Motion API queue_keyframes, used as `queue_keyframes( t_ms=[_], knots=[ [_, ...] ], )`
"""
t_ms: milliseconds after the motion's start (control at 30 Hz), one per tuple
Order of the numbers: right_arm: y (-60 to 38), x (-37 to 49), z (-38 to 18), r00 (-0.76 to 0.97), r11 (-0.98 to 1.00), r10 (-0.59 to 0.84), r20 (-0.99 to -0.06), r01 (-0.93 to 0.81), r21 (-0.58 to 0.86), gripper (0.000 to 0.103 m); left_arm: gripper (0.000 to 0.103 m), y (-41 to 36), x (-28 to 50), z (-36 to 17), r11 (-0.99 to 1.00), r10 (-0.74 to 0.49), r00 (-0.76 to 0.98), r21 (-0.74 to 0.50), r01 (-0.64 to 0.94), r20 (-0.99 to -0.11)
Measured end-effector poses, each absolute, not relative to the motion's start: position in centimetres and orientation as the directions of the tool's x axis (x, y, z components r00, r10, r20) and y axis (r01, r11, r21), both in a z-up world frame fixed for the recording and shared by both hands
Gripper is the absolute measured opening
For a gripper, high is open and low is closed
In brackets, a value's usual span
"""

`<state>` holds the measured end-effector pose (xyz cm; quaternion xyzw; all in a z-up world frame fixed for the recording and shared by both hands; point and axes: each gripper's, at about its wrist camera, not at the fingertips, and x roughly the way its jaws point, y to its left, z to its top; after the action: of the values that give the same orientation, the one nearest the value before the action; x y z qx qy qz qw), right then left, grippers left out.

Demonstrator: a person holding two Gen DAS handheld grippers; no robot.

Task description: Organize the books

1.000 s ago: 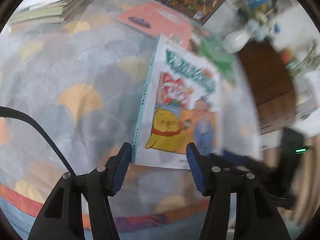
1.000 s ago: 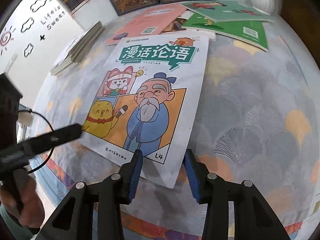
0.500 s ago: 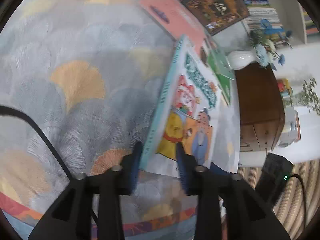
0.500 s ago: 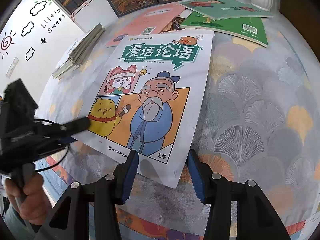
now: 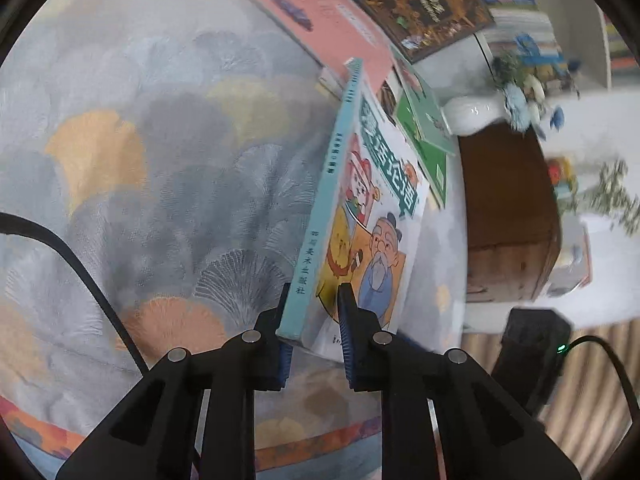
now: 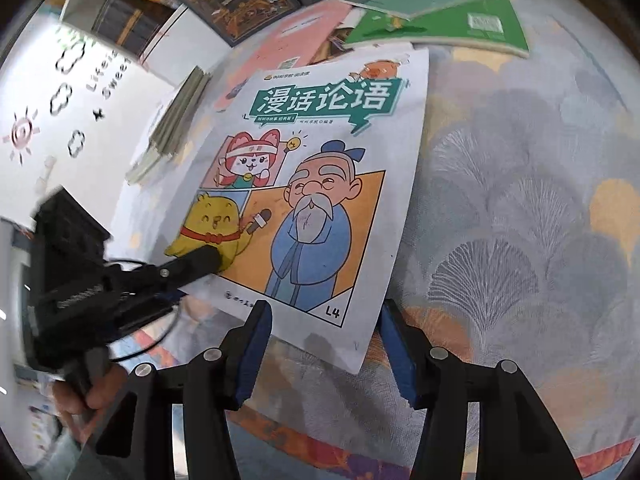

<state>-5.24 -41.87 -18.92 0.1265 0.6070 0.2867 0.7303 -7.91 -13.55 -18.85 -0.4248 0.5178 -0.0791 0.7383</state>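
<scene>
Presently left gripper (image 5: 312,308) clamped the comic book (image 5: 372,216) at its spine corner; right gripper (image 6: 326,340) hung released beside it. Next: lift toward book stack (image 6: 176,120).

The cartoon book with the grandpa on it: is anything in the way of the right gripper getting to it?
Nothing visible. The right gripper is open, with the cartoon book's near corner lying just ahead of its fingers. The left gripper already clamps the spine corner, off to the side.

Home: bookshelf (image 5: 516,8), flower vase (image 5: 472,114)
</scene>
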Motion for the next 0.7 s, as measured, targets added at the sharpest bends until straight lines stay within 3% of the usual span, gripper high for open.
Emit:
queue_keyframes(
  t_ms=[167,200,267,400,633,700],
  knots=[
    [-45.6,-4.6,-20.5,-0.008,0.689,0.724,-0.69,-0.042,0.724,0.058,0.015,-13.5,-7.6,-18.1,0.48,-0.647,0.488,-0.81,-0.337,-0.587],
    [-46.2,-4.5,-21.0,-0.02,0.652,0.758,-0.652,0.007,0.758,0.062,0.015,-13.5,-7.4,-17.8,0.457,-0.659,0.491,-0.822,-0.339,-0.569],
    [-47.2,-4.4,-22.2,-0.041,0.528,0.849,-0.527,0.109,0.842,0.089,0.015,-13.4,-7.1,-17.7,0.404,-0.688,0.49,-0.843,-0.354,-0.535],
    [-48.0,-4.4,-23.4,-0.008,0.407,0.91,-0.414,0.193,0.893,0.09,0.015,-13.2,-6.7,-18.1,0.269,-0.734,0.505,-0.877,-0.398,-0.454],
    [-46.1,-3.6,-23.1,-0.005,0.395,0.917,-0.399,0.163,0.904,0.09,0.015,-13.2,-6.1,-17.7,0.136,-0.765,0.53,-0.896,-0.423,-0.367],
    [-46.3,-3.3,-23.1,0.002,0.364,0.929,-0.369,0.162,0.917,0.085,0.015,-13.5,-5.7,-17.0,0.14,-0.769,0.528,-0.9,-0.414,-0.362]
  ],
)
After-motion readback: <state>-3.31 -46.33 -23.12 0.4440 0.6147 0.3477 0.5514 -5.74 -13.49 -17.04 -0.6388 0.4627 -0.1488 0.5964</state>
